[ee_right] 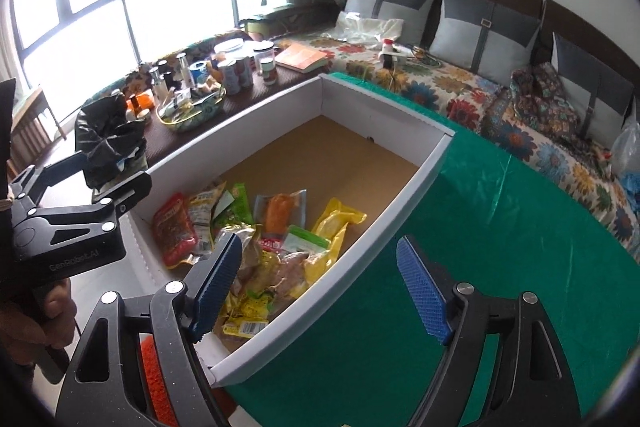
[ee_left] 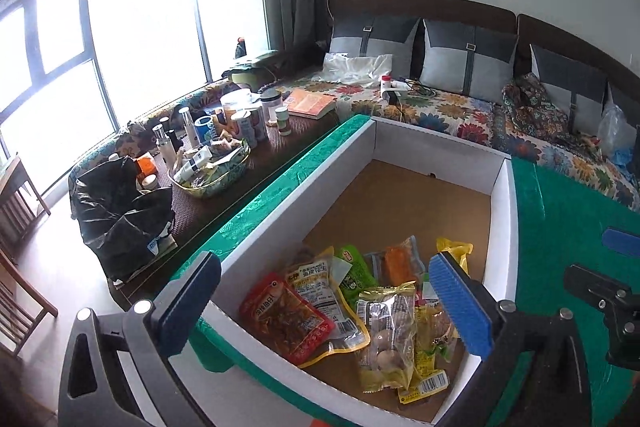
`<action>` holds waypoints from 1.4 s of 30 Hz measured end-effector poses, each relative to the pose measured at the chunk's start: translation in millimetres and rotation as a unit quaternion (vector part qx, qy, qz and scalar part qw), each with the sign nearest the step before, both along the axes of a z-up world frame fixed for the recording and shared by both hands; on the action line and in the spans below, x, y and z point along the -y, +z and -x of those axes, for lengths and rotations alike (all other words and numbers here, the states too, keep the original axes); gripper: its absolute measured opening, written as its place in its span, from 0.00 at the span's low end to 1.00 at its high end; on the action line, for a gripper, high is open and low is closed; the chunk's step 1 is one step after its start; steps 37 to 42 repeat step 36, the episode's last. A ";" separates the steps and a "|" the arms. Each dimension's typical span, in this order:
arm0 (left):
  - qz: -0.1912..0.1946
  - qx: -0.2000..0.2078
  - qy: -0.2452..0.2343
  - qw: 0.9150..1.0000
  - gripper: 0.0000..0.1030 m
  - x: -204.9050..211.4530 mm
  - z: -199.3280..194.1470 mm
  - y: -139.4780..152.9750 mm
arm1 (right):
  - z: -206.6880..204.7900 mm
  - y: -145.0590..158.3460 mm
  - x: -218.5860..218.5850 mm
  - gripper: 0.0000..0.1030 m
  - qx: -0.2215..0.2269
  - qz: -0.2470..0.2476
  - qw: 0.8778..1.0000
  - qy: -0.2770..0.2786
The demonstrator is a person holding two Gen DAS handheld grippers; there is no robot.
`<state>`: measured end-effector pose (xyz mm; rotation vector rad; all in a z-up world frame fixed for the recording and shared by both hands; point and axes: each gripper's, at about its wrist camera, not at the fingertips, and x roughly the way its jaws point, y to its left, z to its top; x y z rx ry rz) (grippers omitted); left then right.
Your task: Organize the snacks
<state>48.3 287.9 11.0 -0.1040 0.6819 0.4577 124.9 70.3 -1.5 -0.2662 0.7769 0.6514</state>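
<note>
Both claws spread, empty: left gripper [ee_left: 336, 291] above snack packets [ee_left: 344, 311] in box [ee_left: 502, 211], right gripper [ee_right: 320, 279] over box's rim. Pinch single packet edge, lift clear.

A white cardboard box [ee_left: 500, 195] with a brown floor sits open at frame centre. Snack packets [ee_left: 352, 311] lie piled flat at its near end: red, green, orange, yellow, one apparently holding eggs.

Table covered with green cloth [ee_right: 460, 227]. One white box [ee_right: 424, 179] stands directly on it, at the left portion. Remaining cloth surface to the right carries nothing visible.
</note>
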 end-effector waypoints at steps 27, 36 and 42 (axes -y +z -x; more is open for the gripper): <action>0.037 -0.059 -0.024 0.997 1.00 -8.3 1.0 -15.0 | 0.6 -11.2 -16.7 0.80 -0.017 0.020 1.000 0.008; 0.057 -0.069 -0.015 0.996 1.00 -10.9 -1.3 -20.3 | -2.7 -19.1 -17.3 0.80 -0.028 0.025 0.999 0.009; 0.057 -0.069 -0.015 0.996 1.00 -10.9 -1.3 -20.3 | -2.7 -19.1 -17.3 0.80 -0.028 0.025 0.999 0.009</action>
